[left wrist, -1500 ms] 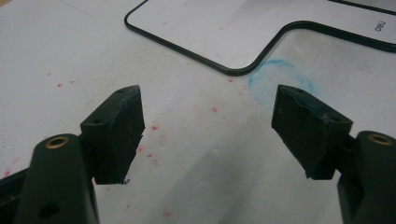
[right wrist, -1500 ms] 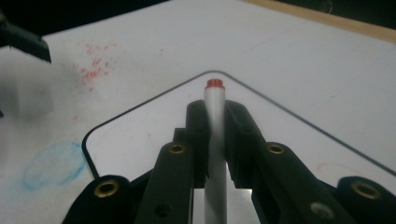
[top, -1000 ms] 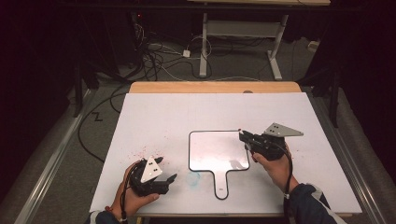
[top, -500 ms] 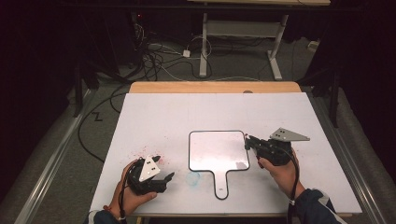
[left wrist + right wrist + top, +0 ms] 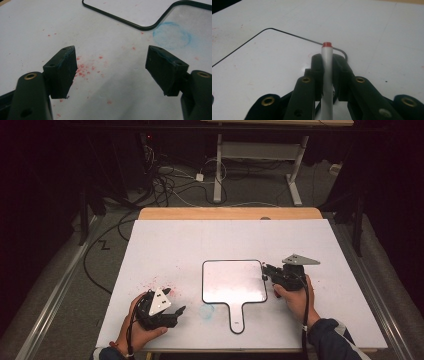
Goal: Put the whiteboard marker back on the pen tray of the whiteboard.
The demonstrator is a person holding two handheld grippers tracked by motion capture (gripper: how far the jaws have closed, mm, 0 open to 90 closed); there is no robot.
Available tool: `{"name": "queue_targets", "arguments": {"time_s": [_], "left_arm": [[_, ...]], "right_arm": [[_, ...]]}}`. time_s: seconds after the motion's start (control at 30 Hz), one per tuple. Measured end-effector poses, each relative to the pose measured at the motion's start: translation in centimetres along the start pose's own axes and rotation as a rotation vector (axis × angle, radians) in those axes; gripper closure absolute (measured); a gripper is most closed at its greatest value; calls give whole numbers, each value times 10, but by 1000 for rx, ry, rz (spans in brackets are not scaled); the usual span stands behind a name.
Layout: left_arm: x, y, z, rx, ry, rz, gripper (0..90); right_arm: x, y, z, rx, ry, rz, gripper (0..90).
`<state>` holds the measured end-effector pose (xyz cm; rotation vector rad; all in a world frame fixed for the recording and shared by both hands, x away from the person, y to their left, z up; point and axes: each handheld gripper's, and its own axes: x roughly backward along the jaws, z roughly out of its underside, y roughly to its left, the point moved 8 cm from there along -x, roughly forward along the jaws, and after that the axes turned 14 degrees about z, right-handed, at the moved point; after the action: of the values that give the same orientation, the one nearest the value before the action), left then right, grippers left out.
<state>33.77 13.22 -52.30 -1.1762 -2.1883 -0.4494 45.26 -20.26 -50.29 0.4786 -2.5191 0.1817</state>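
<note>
My right claw (image 5: pixel 327 72) is clamped on a marker (image 5: pixel 327 75), white barrel with a red end (image 5: pixel 327 44) poking out past the pads; the jaws stand close together with the barrel pinched between them, running along the claw's own line; in the high view the right claw (image 5: pixel 267 271) sits at the right edge of the small whiteboard (image 5: pixel 232 282), tip just at its black rim, toward the right half of the bench (image 5: pixel 175 240). My judgement on handling: the marker looks light, stiff, smooth plastic, round in section, so it could roll or slide in the pads if I press the tip down hard; the grip sits near the writing end, which should keep the tip steady, and I would not take it further back. The whiteboard is a thin paddle with a handle (image 5: pixel 236 319) pointing at the near edge of the bench; it looks light and slick underneath, likely to skate when pushed from the side; a hold on the handle or a press on its near-left corner would pin it. My left claw (image 5: pixel 110 67) is wide apart and empty, hovering low over the bench near the near-left corner, red specks (image 5: pixel 85 68) under it and a blue smudge (image 5: pixel 172 35) beside the board's handle; in the high view the left claw (image 5: pixel 175 312) rests well apart from the board.
</note>
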Motion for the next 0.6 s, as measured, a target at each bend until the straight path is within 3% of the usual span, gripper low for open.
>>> {"name": "queue_targets", "arguments": {"time_s": [0.27, 0.6], "left_arm": [[-1, -2, -2, -13, 6, 3, 243], [-3, -4, 0, -20, 23, 8, 244]], "right_arm": [[-13, 4, 9, 34, 45, 10, 791], [-18, 2, 9, 55, 56, 49, 772]]}}
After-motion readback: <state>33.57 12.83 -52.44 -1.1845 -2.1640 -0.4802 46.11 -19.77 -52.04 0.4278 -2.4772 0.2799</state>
